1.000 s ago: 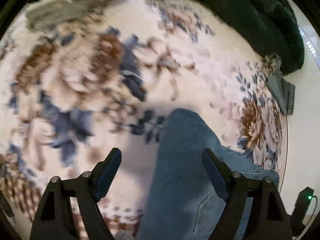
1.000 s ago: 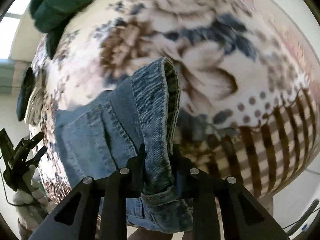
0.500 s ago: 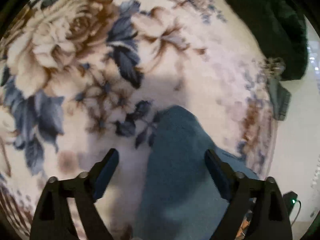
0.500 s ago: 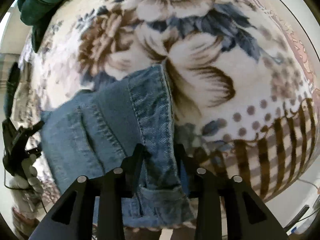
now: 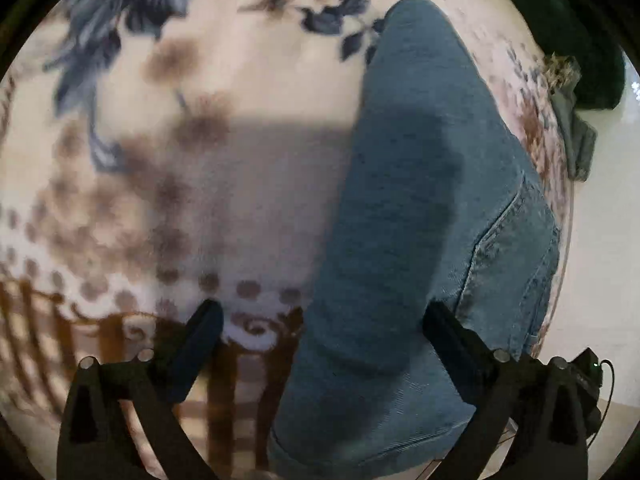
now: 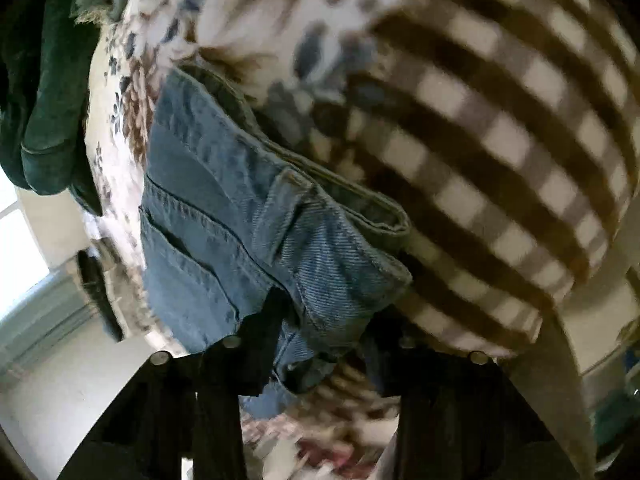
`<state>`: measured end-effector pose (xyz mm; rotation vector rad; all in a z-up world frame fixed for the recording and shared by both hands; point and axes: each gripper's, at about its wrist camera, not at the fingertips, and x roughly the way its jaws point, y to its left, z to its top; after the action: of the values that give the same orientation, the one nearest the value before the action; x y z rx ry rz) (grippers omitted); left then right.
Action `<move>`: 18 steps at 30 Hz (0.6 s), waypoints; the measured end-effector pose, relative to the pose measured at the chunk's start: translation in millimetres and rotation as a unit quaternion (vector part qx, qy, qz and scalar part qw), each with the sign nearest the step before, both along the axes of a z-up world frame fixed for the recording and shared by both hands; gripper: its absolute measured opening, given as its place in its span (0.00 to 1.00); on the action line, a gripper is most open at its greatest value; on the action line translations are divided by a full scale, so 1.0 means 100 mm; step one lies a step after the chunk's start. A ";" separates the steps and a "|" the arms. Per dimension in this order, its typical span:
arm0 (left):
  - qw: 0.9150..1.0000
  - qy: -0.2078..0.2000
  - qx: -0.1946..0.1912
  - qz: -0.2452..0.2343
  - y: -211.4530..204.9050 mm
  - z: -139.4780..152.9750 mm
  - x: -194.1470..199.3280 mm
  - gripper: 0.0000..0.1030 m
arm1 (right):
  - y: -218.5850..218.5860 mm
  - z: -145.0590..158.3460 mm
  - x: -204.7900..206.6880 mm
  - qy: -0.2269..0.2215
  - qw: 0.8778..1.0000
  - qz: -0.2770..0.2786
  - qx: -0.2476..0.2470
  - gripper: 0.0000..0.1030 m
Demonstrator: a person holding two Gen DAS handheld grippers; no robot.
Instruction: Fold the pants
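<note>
The blue denim pants [image 5: 424, 216] lie on a flowered blanket [image 5: 200, 128]. In the left wrist view the folded leg runs from far right toward me and passes between my fingers. My left gripper [image 5: 324, 340] is open, its jaws wide apart over the cloth and the blanket's border. In the right wrist view the waistband end of the pants [image 6: 248, 232], with belt loop and pocket seams, is in front of my right gripper [image 6: 324, 332]. The right jaws stand apart with denim between them; the view is blurred.
A dark green garment [image 5: 580, 40] lies at the far right of the blanket, also in the right wrist view [image 6: 36, 80]. A grey folded cloth [image 5: 576, 136] lies at the blanket's right edge. Brown checked border [image 6: 500, 120] marks the blanket's near edge. Pale floor beyond.
Both grippers have pulled back toward the blanket's checked border. The right jaws, clamped on the waistband before, now stand wider apart. The left gripper stays open over the leg.
</note>
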<state>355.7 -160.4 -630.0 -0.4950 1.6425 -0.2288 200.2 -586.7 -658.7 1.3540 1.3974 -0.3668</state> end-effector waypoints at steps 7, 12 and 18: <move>0.998 -0.007 -0.051 0.024 0.10 -0.12 0.02 1.00 | -0.04 0.10 0.09 -0.017 0.998 0.056 -0.019 0.24; 0.997 0.014 -0.062 0.037 0.17 -0.16 0.08 1.00 | -0.04 0.09 0.08 -0.031 0.997 0.076 0.002 0.65; 0.999 -0.006 -0.025 0.020 -0.03 0.09 0.08 1.00 | 0.13 0.00 0.02 -0.061 0.997 0.038 -0.039 0.40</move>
<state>363.3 -163.1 -621.0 -0.5628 1.6180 -0.2442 202.1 -573.9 -659.0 1.2347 1.3170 -0.2812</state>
